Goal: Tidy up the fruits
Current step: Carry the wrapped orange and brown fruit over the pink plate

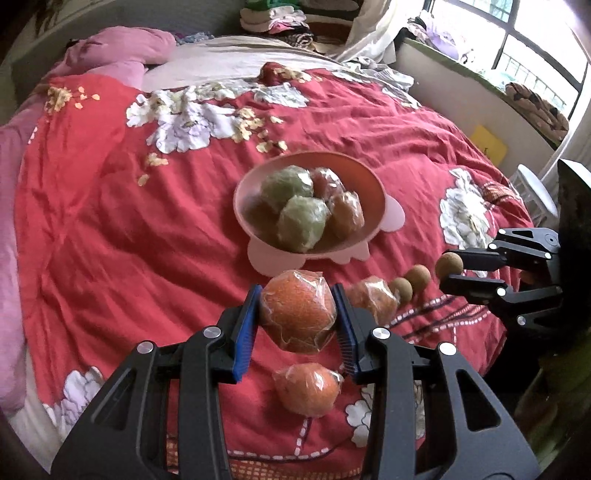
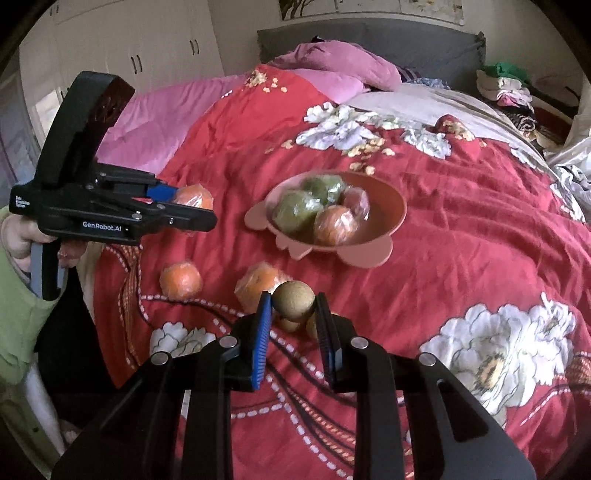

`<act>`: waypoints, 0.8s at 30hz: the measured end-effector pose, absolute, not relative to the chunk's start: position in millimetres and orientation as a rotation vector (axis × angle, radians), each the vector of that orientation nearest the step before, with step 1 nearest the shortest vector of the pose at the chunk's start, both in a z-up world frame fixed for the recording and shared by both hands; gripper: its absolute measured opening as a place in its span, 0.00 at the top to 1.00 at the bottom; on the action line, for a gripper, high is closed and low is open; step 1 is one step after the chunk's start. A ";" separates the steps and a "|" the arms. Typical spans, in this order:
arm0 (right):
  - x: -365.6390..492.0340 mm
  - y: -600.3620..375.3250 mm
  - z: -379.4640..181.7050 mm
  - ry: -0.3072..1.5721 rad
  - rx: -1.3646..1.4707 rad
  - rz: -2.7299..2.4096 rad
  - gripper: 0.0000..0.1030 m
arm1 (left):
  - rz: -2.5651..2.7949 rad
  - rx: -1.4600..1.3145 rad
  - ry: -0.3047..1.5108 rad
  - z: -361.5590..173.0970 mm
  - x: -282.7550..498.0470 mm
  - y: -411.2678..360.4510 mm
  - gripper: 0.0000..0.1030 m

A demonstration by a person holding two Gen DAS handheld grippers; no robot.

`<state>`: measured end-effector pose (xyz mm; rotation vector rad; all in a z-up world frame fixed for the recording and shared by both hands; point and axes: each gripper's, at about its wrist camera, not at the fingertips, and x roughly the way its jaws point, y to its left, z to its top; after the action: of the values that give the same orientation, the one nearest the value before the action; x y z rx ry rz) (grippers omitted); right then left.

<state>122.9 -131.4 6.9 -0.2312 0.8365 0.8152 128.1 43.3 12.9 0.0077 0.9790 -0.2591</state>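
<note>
My left gripper (image 1: 298, 314) is shut on a plastic-wrapped orange (image 1: 297, 311), held above the red quilt. My right gripper (image 2: 294, 308) is shut on a small brown round fruit (image 2: 294, 297); the left wrist view shows that same fruit (image 1: 448, 264) in the right gripper (image 1: 451, 271) at the right. A pink bowl (image 1: 369, 173) further up the bed holds two wrapped green fruits (image 1: 303, 221), a reddish one and an orange one. Two wrapped oranges (image 1: 308, 387) (image 1: 373, 299) and two small brown fruits (image 1: 418, 276) lie on the quilt below the bowl.
The red flowered quilt (image 1: 147, 229) covers the bed, with pink bedding (image 1: 122, 55) at its head. Piled clothes (image 1: 273, 18) sit behind. A window ledge (image 1: 480, 85) and a white stool (image 1: 535, 192) stand off the right side. A green sleeve (image 2: 22, 295) shows at left.
</note>
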 end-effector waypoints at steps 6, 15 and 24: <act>137.0 -129.9 16.8 0.811 -0.223 0.811 0.78 | -0.247 0.004 0.963 19.4 141.2 45.5 0.71; 166.1 -124.2 22.5 0.797 -0.218 0.798 0.78 | -0.240 -0.014 0.946 17.4 168.6 51.0 0.71; 191.1 -114.5 24.7 0.790 -0.220 0.788 0.78 | -0.234 -0.019 0.933 6.9 197.1 54.8 0.71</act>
<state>191.1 -114.5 24.7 -0.2199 0.7902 0.7883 197.1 54.8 6.9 -0.0185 0.9328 -0.2337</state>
